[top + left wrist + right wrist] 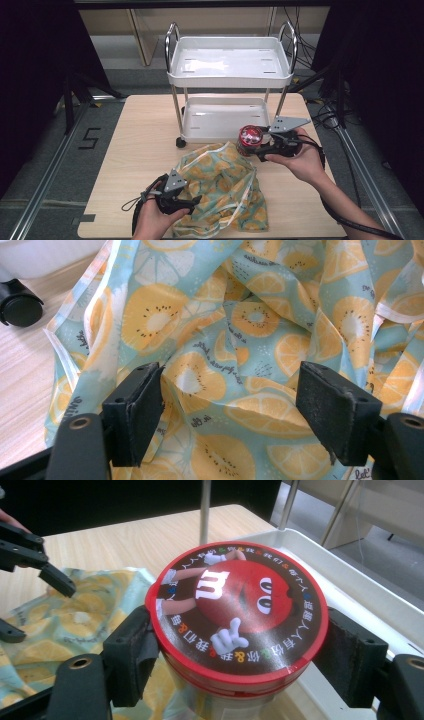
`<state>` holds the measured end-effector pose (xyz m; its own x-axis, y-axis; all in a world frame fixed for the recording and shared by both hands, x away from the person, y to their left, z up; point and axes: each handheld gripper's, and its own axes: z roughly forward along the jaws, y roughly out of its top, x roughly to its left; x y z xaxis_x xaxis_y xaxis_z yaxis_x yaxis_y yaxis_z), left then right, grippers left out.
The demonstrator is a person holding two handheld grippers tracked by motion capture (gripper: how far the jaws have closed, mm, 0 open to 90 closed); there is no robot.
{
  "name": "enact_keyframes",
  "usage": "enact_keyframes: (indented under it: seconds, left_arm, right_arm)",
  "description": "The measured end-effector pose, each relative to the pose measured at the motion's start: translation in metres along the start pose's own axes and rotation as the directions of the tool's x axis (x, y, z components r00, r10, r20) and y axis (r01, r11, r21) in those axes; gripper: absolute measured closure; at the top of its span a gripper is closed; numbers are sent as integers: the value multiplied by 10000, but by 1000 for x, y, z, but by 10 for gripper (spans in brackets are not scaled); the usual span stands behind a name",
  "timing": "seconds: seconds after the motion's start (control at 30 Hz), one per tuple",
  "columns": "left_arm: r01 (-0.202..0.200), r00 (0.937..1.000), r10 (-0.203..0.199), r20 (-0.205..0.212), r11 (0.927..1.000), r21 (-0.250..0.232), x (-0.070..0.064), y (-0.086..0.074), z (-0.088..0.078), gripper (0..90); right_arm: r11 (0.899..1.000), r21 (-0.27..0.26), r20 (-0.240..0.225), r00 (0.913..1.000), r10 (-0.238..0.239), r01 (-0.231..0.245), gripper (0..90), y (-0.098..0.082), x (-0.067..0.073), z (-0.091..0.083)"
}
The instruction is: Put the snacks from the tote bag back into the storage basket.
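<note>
Round candy tub [237, 625] with red lid – cartoon face on top, upright, just beside the cart's lower tray, fruit-print cloth bag [225, 190] crumpled on the table, touching the tub

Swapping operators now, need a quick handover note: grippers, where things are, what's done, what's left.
Right gripper: shut on the red-lidded candy tub, held above the fruit-print bag, next to the white cart's lower tray.
Left gripper: open, jaws either side of a fold of bag fabric, not pinching it.
Done: tub gripped.
Left: probably set the tub in the cart or the bag; which one is unclear. Both cart trays look bare.
</note>
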<state>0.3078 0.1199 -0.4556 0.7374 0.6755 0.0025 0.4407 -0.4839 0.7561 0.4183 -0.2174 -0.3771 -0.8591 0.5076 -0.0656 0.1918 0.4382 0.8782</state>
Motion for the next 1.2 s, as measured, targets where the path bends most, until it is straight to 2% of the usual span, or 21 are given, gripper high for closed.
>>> enact_keyframes:
  seconds: [0.03,0.07,0.1,0.17,0.2,0.23,0.37,0.4,0.43,0.57,0.6,0.67,0.73,0.77,0.87,0.9,0.97,1.1,1.13,1.17,1.2]
  left_arm:
    - [26,10000,-26,-2,10000,-7,0,0,0,263]
    - [198,9998,-199,-64,9997,-170,-1,0,1,263]
    - [470,9988,-471,-95,9988,-154,-2,-1,2,262]
    - [384,9993,-384,-4,9992,-144,-2,-1,1,262]
    - [93,10000,-93,4,10000,-15,0,0,1,263]
    - [86,10000,-86,-15,10000,-41,0,0,1,262]
    - [276,9996,-276,54,9996,35,-2,-1,2,263]
    - [405,9992,-405,48,9991,-78,-2,-1,2,262]
    - [450,9990,-449,20,9989,-103,-3,-1,2,263]
    - [456,9989,-457,-39,9988,-176,-2,-1,2,262]
    - [55,10000,-56,-80,9999,-132,0,0,1,262]
    - [35,9999,-36,-115,9999,-108,0,0,1,263]
    - [172,9999,-172,5,9998,-134,-1,-1,1,263]
    - [421,9991,-420,30,9991,-96,-2,-1,2,262]
    - [400,9992,-400,9,9992,-62,-2,-1,2,262]
    - [178,9998,-178,-6,9998,82,-1,-1,1,262]
    - [401,9992,-401,-7,9992,-64,-2,-1,2,263]
    - [396,9992,-396,-27,9992,-77,-2,-1,2,263]
    - [353,9994,-353,22,9994,-41,-2,-1,2,263]
    - [227,9997,-227,42,9997,48,-1,-1,1,263]
    - [347,9994,-347,-60,9994,-22,-2,-1,2,263]
  right_arm:
    - [9999,-105,44,10000,-40,41,264,0,-1,2]
    - [9999,-106,114,9999,100,-99,264,0,-1,2]
    - [10000,7,90,10000,-30,30,264,1,-4,2]
    - [10000,-13,170,9999,-1,1,264,2,-8,3]
    - [10000,72,179,9998,65,-66,264,2,-10,2]
    - [9997,-79,295,9993,223,-220,264,2,-9,4]
    - [9996,-47,327,9991,288,-286,264,7,-15,3]
    - [9996,-229,427,9989,180,-170,264,7,-16,4]
    - [9996,-82,455,9986,278,-275,264,9,-17,3]
    - [9995,-265,595,9981,172,-156,264,12,-21,6]
    - [9996,-85,600,9978,291,-286,264,13,-21,6]
    - [9997,-85,751,9969,254,-248,264,13,-23,8]
    - [9995,-182,814,9963,286,-272,263,12,-26,12]
    - [9996,-163,880,9959,225,-211,263,11,-27,12]
    - [9994,-48,914,9953,334,-331,264,9,-29,16]
    - [9989,105,887,9951,435,-446,264,9,-29,15]
    - [9991,107,916,9950,388,-399,264,8,-31,17]
    - [9990,83,1102,9930,422,-434,264,7,-34,18]
    - [9996,69,1110,9935,267,-276,264,7,-35,19]
    - [9992,68,1171,9924,377,-388,263,6,-34,19]
    - [9993,70,1173,9924,362,-373,264,6,-34,20]
